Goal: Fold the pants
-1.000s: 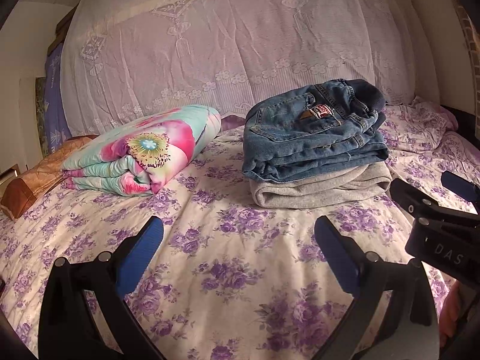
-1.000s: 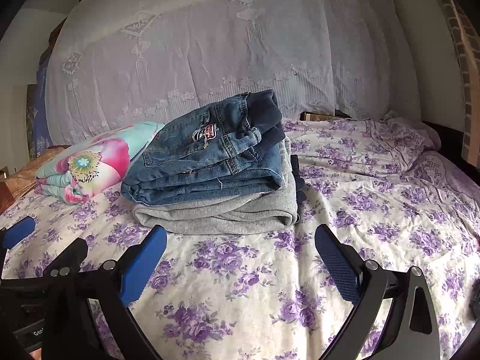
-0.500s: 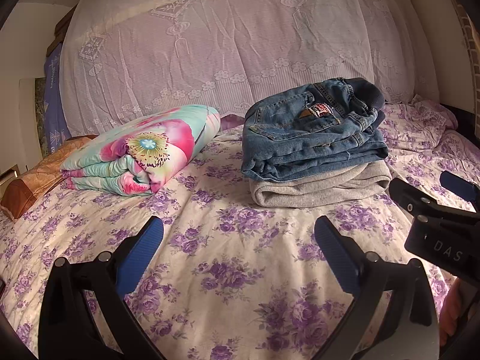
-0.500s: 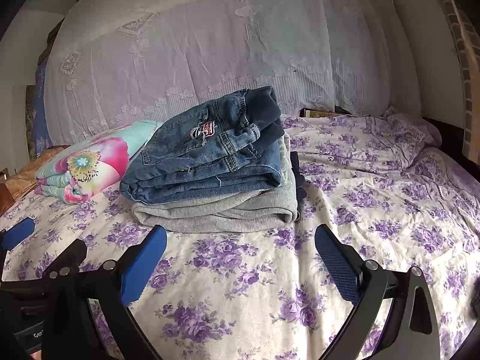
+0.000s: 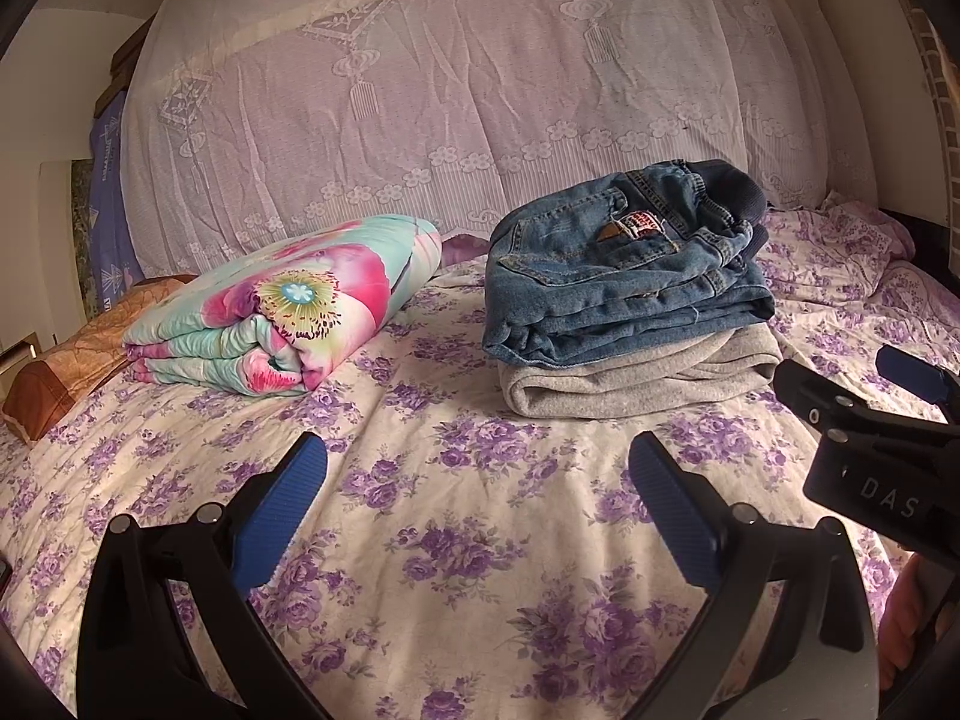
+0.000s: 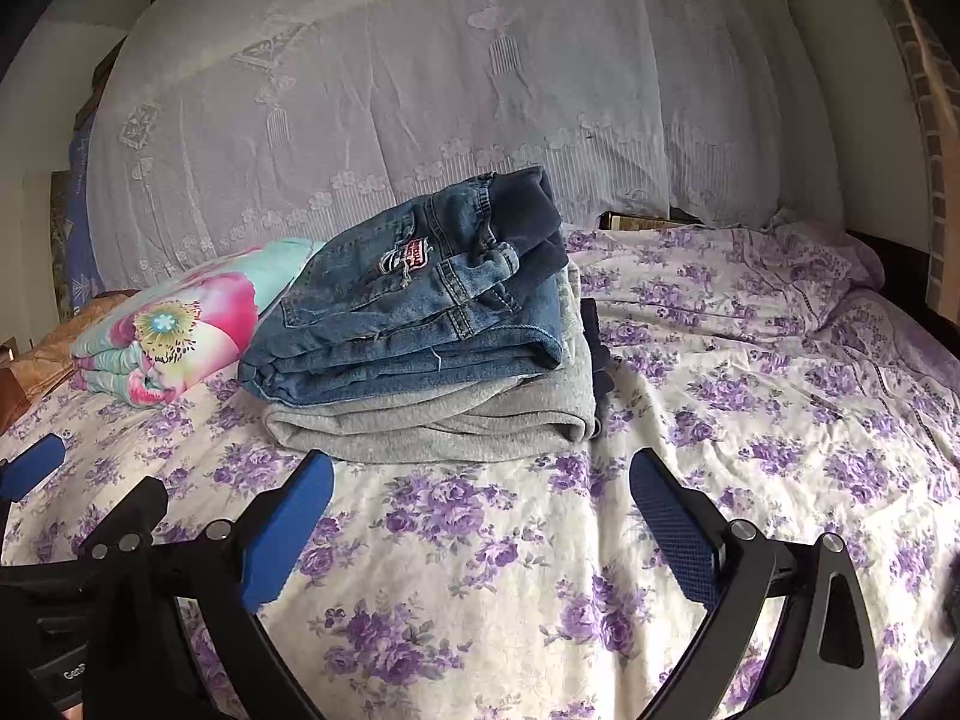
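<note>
Folded blue jeans (image 5: 624, 276) lie atop folded grey sweatpants (image 5: 636, 375) on the floral bedsheet (image 5: 468, 516), upper centre-right in the left wrist view, with a rolled flower-print quilt (image 5: 288, 312) apart to their left. Left gripper (image 5: 477, 486) and right gripper (image 6: 480, 504) both hover above the sheet, jaws spread wide, holding nothing. Only the right wrist view shows a dark garment edge (image 6: 597, 354) beside the stack; only the left shows the brown pillow (image 5: 72, 360) clearly at the left edge.
</note>
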Motion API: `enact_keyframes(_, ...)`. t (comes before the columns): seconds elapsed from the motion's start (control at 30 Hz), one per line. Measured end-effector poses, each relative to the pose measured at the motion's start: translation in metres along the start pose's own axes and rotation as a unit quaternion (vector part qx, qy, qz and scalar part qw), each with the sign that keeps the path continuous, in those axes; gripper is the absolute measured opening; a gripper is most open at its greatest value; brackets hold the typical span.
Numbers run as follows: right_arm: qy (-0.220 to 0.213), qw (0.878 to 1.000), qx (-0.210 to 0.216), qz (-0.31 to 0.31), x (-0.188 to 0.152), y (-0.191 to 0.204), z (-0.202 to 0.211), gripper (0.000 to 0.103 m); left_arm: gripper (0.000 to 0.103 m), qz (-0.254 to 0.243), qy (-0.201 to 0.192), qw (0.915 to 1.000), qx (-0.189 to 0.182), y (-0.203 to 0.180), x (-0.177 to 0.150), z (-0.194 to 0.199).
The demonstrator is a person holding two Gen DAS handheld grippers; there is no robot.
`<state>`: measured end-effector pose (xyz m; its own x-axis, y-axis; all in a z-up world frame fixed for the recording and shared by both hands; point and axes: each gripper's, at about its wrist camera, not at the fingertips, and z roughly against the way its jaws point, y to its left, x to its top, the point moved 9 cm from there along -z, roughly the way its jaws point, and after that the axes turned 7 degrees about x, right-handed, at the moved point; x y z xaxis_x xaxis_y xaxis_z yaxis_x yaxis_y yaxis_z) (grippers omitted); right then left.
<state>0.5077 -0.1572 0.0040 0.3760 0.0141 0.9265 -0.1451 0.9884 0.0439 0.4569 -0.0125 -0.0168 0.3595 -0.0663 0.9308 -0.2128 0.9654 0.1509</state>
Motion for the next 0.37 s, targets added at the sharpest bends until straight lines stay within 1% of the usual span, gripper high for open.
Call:
enact_keyframes(0.13, 0.0, 1.0, 0.0, 0.0, 0.0003, -0.0001, -0.0003, 0.1, 0.098, -0.005, -0.001, 1.0, -0.003, -0.0021, -0.0004, 0.0001)
enact_keyframes(0.37, 0.002, 1.0, 0.001, -0.002, -0.002, 0.0012, 0.0004, 0.1, 0.098, 0.004, 0.014, 0.9999, -0.007, 0.0021, -0.0026, -0.0054)
